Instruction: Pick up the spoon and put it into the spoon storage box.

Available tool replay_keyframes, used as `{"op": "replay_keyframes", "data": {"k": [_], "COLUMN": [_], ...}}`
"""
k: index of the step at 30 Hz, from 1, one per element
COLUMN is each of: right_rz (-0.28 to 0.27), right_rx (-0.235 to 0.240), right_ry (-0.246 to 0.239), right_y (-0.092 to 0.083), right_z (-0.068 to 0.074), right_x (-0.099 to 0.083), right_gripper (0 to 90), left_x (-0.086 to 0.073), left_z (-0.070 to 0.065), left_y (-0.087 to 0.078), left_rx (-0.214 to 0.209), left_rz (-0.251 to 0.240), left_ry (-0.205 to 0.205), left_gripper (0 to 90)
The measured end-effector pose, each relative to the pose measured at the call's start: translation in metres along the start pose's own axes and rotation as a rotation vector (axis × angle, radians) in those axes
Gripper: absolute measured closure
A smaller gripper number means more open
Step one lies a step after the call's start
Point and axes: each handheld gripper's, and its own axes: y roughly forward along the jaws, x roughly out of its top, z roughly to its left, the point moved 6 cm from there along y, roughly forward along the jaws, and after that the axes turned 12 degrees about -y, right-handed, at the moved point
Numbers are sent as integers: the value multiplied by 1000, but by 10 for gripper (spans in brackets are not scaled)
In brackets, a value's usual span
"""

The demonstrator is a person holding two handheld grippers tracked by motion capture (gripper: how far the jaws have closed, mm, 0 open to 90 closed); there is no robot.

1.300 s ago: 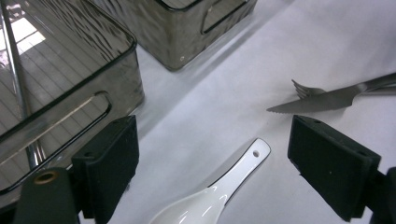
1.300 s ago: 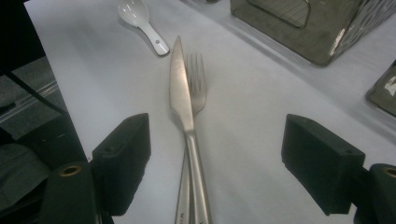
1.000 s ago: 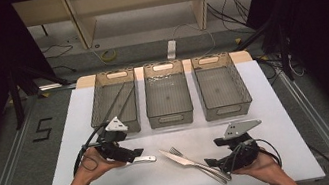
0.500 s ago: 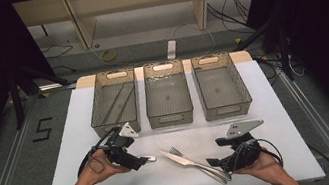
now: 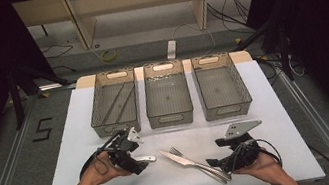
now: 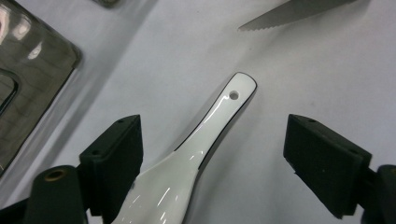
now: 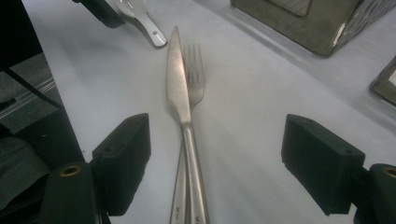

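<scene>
A: Left gripper (image 6: 212,154) is low over the table, jaws wide and just starting to close. The spoon (image 6: 196,154) lies between them, handle running ahead of the tips, bowl back under the gripper body. It sits off centre, close against the left-hand pad (image 6: 116,149) and well apart from the other. No pad is pressing on it that I can see.

B: Right gripper (image 7: 215,163)?

A: Jaws wide, nothing held. Knife (image 7: 180,93) and fork (image 7: 194,79) lie between its pads, knife partly over the fork, tips pointing away.

B: Risks on the left?

A: Judgement only. With the spoon off centre, the far pad would sweep it sideways before both pads bite, so it may pivot or skid on the table (image 5: 276,104). The glaze looks slick and the handle tapers, so a grip there could squirt it forward, towards the knife point ahead.

B: On the right?

A: Closing here would likely take both pieces at once, or scissor them apart.

B: Bins (image 5: 168,97)?

A: Beyond both grippers, well apart.
</scene>
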Motion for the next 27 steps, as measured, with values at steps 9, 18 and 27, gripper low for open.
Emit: {"op": "replay_keyframes", "data": {"k": [9, 18, 27], "right_rz": [5, 10, 15], "right_rx": [1, 4, 7], "right_ry": [1, -10, -17], "right_y": [1, 2, 3], "right_z": [-2, 0, 2], "right_x": [-1, 0, 0], "right_gripper": [249, 250, 256], "left_x": [2, -4, -7], "left_z": [3, 1, 13], "left_y": [4, 12, 16], "left_rx": [4, 3, -5], "left_rz": [42, 93, 108], "left_ry": [39, 96, 64], "left_gripper": [297, 361, 411]}}
